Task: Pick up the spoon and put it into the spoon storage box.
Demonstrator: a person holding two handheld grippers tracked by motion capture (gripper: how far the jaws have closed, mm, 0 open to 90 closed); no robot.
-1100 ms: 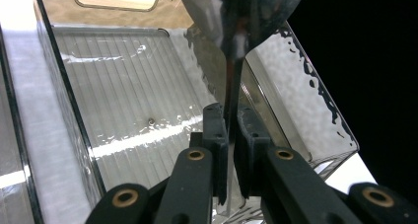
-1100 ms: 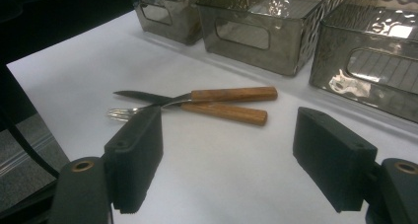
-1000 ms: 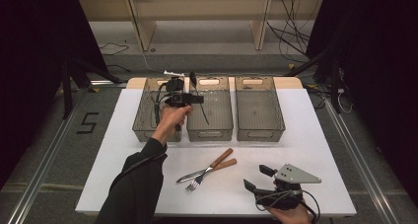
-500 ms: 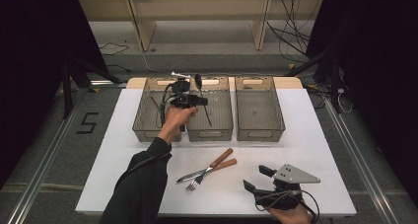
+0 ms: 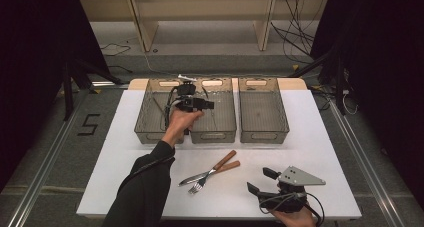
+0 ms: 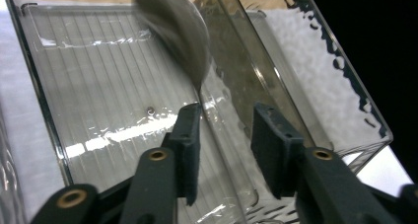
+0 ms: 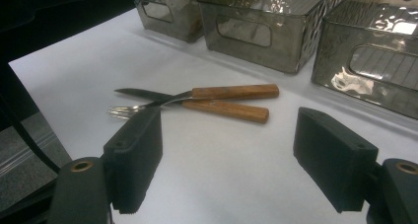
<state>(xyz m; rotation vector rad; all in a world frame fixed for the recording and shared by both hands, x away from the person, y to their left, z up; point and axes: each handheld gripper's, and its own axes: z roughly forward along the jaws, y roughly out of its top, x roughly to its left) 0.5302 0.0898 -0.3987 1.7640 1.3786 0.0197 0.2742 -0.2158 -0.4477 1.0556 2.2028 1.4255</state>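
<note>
Your left gripper (image 5: 192, 103) hangs over the seam between the left bin (image 5: 150, 118) and the middle bin (image 5: 220, 118), held up by your left hand (image 5: 179, 121). In the left gripper view its jaws have just been opening and now stand apart with nothing pinched between the pads. Just past the tips a blurred grey rounded shape, probably a spoon (image 6: 175, 31), sits against the bin's clear wall (image 6: 236, 81); too smeared to be sure, and it touches neither pad. The ribbed bin floor (image 6: 98, 86) lies below it.

Your right gripper (image 5: 262, 181) rests low at the near right of the white table (image 5: 330, 137), jaws spread wide, nothing held. In the right gripper view a knife (image 7: 197, 93) and a fork (image 7: 197, 108), both with wooden handles, lie on the table just ahead of the jaws. The 2 cross each other, blade and tines pointing left in that view, handles right. Neither is touched.

3 clear bins stand in a row at the far side; the right bin (image 5: 262, 112) sits well apart from both grippers.
</note>
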